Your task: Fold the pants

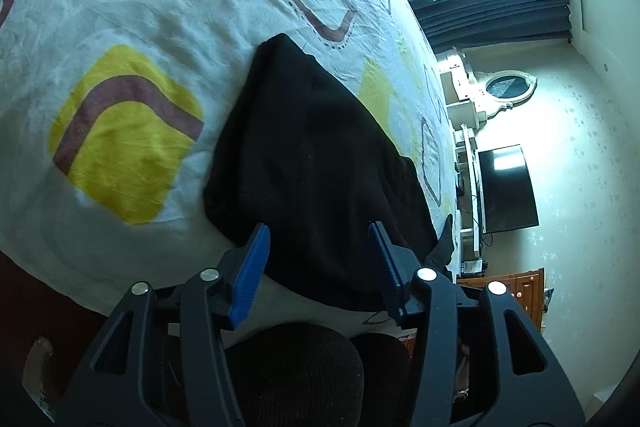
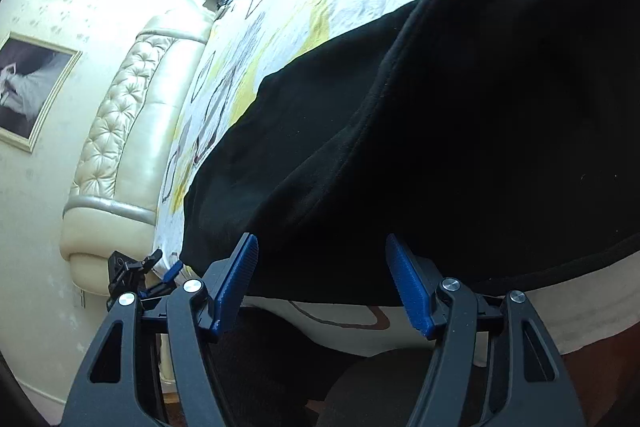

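Already the black pants [image 1: 316, 163] lie folded in a thick bundle near the edge of the bed [image 1: 120, 7], and both the left gripper [image 1: 320, 231] and the right gripper [image 2: 320, 243] stand released with nothing between the pads, so little seems left.

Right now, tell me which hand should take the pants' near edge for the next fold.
Probably the right gripper: its open fingers sit at the black pants' hem. The left gripper, also open, faces the narrower folded end.
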`<action>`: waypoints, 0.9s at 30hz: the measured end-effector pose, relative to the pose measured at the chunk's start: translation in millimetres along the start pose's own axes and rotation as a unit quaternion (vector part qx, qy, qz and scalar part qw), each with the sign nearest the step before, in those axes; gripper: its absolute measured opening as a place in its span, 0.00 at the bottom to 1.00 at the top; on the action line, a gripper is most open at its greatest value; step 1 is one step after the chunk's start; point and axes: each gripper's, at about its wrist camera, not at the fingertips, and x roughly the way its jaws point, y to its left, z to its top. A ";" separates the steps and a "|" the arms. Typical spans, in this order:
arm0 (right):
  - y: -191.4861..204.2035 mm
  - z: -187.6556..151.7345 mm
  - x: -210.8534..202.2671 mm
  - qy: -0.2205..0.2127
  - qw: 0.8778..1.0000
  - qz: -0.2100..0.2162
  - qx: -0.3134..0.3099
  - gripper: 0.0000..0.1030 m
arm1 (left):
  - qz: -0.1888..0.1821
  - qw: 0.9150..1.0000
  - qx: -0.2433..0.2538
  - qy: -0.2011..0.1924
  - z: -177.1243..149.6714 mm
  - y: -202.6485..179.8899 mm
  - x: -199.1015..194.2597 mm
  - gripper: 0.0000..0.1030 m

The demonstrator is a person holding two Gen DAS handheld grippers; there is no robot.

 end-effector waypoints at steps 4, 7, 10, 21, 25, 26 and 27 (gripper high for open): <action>-3.8 3.2 -2.7 -0.010 1.000 0.001 0.017 0.67 | 0.028 1.000 -0.010 0.003 -3.1 -2.2 15.3 0.54; -7.2 8.7 -12.3 -0.031 0.999 -0.021 0.032 0.67 | 0.038 0.999 -0.019 -0.007 -7.8 -3.4 18.1 0.55; -12.4 20.4 -24.8 -0.060 0.995 -0.061 0.051 0.67 | 0.048 0.999 -0.025 -0.009 -9.3 -1.8 19.4 0.56; -17.7 80.1 -37.1 -0.116 0.978 -0.153 0.082 0.66 | 0.029 0.999 -0.042 -0.005 -7.7 5.2 19.2 0.59; -20.6 90.2 -16.1 -0.089 0.975 -0.187 0.080 0.48 | 0.029 0.999 -0.036 -0.003 -9.1 5.6 19.5 0.62; -20.0 91.3 -13.3 -0.086 0.974 -0.191 0.080 0.43 | 0.029 0.999 -0.036 -0.003 -10.9 7.1 19.7 0.63; -18.7 92.0 -11.1 -0.084 0.974 -0.196 0.076 0.41 | 0.029 0.999 -0.037 -0.003 -11.2 7.5 19.5 0.63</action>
